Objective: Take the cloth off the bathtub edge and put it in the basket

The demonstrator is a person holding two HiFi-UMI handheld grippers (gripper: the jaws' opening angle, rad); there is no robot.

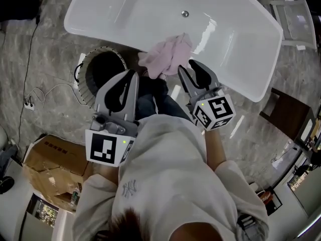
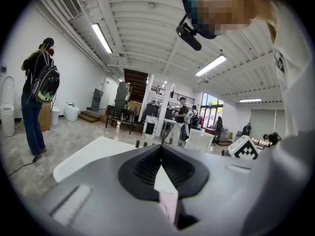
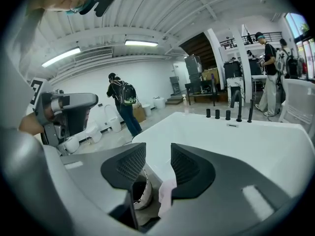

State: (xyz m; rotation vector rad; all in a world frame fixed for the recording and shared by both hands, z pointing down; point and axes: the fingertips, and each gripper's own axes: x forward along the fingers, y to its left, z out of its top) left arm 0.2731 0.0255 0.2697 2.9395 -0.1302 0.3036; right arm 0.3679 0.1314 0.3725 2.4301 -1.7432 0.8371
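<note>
A pink cloth lies crumpled over the near edge of the white bathtub. Just left of it on the floor stands a dark round basket with a pale wire rim. My right gripper hovers right beside the cloth's near right side, open, with nothing between its pads. The right gripper view looks past the gripper down onto the cloth and the basket. My left gripper is shut and empty, above the basket's right rim. In the left gripper view its tips meet, with a strip of cloth below.
A cardboard box sits on the marble floor at the lower left, with a cable and power strip beyond it. A white rack and a dark wooden piece stand right of the tub. A person with a backpack stands in the room.
</note>
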